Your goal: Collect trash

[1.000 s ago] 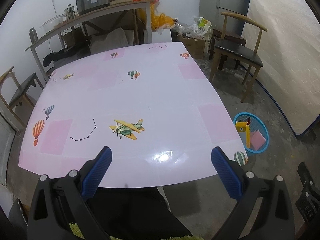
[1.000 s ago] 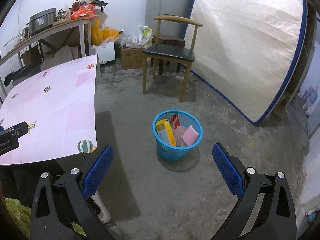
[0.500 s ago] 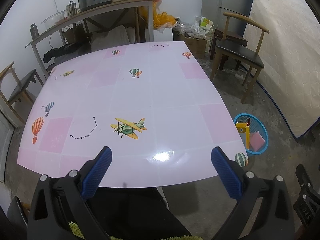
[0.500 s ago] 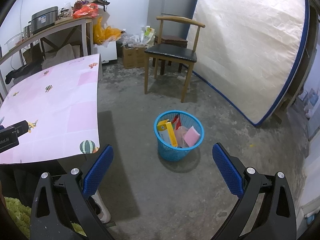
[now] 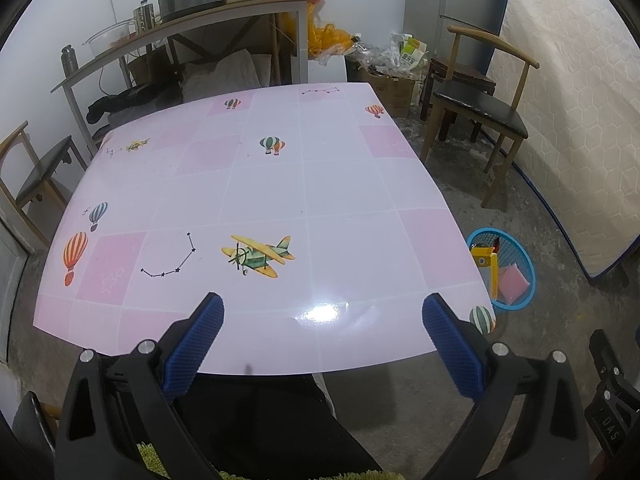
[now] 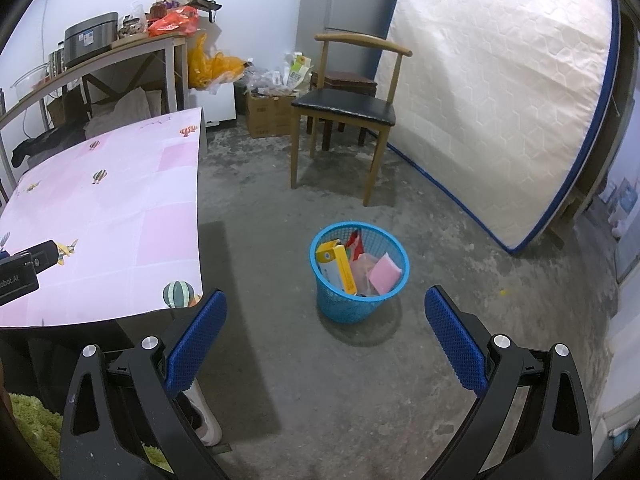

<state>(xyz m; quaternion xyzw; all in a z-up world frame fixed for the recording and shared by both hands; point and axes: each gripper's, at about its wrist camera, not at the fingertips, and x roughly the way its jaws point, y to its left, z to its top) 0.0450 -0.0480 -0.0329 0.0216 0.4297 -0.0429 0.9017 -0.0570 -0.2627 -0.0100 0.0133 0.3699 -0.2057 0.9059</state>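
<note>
One blue bin (image 6: pixel 359 272) sits on grey floor (image 6: pixel 304 380), beside pink counter (image 5: pixel 256 200), near wooden chair (image 6: pixel 344 108). Yellow box (image 6: pixel 336 266), pink pad (image 6: pixel 384 274) and red wrapper (image 6: pixel 355 240) lie inside bin. Right tool (image 6: pixel 325 340) hangs above floor, just before bin, jaws wide, holding nothing. Left tool (image 5: pixel 323 344) hangs over near edge of counter, jaws wide, holding nothing. Big mattress (image 6: pixel 500 100) leans behind chair.

Glossy pink tabletop (image 5: pixel 320 200) reflects light between the tongs; ahead, blue plastic mesh basket (image 6: pixel 360 300) on rough concrete floor (image 6: pixel 460 260).
</note>
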